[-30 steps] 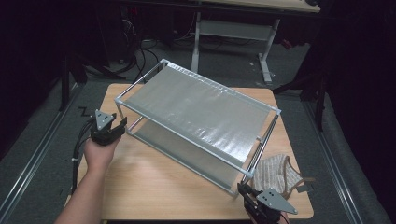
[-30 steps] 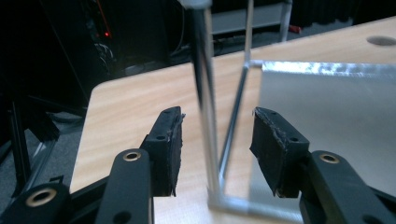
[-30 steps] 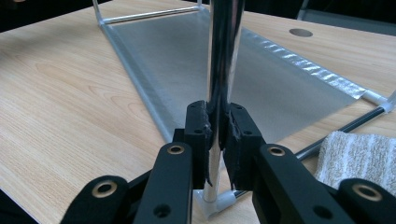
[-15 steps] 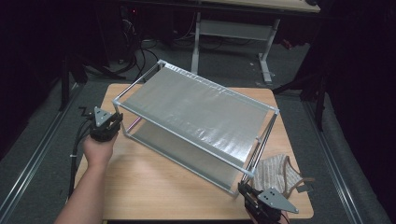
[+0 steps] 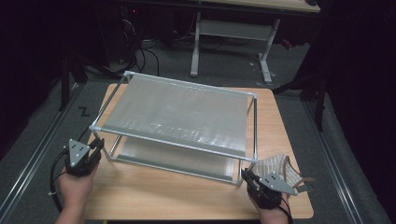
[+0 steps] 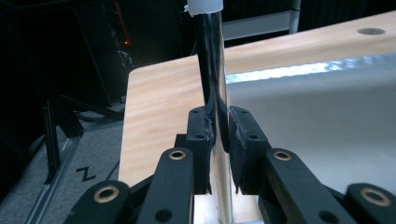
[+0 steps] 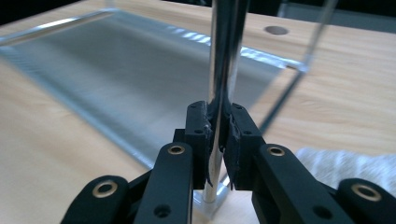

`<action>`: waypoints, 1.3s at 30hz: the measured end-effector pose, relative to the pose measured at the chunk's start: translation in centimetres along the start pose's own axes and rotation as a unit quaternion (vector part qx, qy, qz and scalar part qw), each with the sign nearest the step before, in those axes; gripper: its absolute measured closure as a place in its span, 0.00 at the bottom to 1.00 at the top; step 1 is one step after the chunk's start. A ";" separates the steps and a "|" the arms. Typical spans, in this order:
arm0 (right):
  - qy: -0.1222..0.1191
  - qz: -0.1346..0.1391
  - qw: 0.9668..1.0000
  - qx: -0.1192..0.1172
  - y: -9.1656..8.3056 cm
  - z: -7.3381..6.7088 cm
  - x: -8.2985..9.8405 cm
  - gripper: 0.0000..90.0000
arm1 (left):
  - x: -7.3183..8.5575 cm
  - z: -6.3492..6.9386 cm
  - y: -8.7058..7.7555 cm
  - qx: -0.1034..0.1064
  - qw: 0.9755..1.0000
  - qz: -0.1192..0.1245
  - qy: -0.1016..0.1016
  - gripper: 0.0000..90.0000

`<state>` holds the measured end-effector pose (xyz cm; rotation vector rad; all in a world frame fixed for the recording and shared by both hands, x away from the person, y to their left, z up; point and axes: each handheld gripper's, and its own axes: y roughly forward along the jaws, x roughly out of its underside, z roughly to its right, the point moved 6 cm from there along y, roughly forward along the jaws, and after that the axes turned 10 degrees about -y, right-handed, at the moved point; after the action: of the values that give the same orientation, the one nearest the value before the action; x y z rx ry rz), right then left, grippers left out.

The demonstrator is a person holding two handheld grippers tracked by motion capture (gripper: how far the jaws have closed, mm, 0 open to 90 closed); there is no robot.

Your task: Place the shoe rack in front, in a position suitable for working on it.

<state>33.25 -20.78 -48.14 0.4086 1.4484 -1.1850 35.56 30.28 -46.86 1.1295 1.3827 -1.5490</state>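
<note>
A two-tier metal rack [image 5: 177, 112] with silvery shelves stands on the wooden table [image 5: 154, 196]. At its near left corner my left gripper [image 5: 96, 143] is shut on the upright post [image 6: 212, 56]. In the left gripper view the pads [image 6: 201, 130] press on that chrome post from both sides, left gripper [image 6: 219, 130]. My right gripper [image 5: 246, 175] grips the near right post [image 7: 224, 46] low down, and both jaws of the right gripper [image 7: 218, 126] press against it. A hand holds each gripper from the table's near edge.
A striped cloth [image 5: 279, 167] lies on the table beside my right gripper. Beyond the table stand a white desk frame [image 5: 233, 32] and floor cables [image 5: 135, 51]. A floor rail [image 5: 32, 158] runs along the left.
My left gripper closed on the rack's left post, then moved toward the person. The rack's left end swung with it, so the rack now sits squarer to the table. The right gripper shifted slightly.
</note>
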 end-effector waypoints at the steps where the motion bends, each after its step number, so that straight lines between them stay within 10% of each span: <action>1: 0.000 -0.003 1.000 0.004 0.3 0.2 -0.1 0.90 | 0.3 0.2 -0.6 0.000 1.000 0.000 0.004 0.88; 12: 0.036 -0.039 0.996 0.071 4.7 5.4 -1.6 0.89 | 2.0 3.9 -5.5 0.049 0.998 0.007 0.031 0.86; 26: 0.041 -0.063 0.993 0.087 8.5 8.2 -3.1 0.80 | 3.4 6.6 -8.4 0.107 0.992 0.025 0.060 0.86; 31: 0.051 -0.044 0.994 0.090 6.7 8.4 -2.7 0.60 | 3.3 8.0 -8.3 0.126 0.989 0.026 0.073 0.86; 39: 0.030 -0.017 0.993 0.114 0.8 7.1 -0.9 0.54 | 3.3 14.0 -7.4 0.186 0.978 0.016 0.090 0.85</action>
<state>37.92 -25.97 -46.45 0.5831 1.3807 -1.3825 25.78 17.40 -47.31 1.5425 1.2073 -1.7648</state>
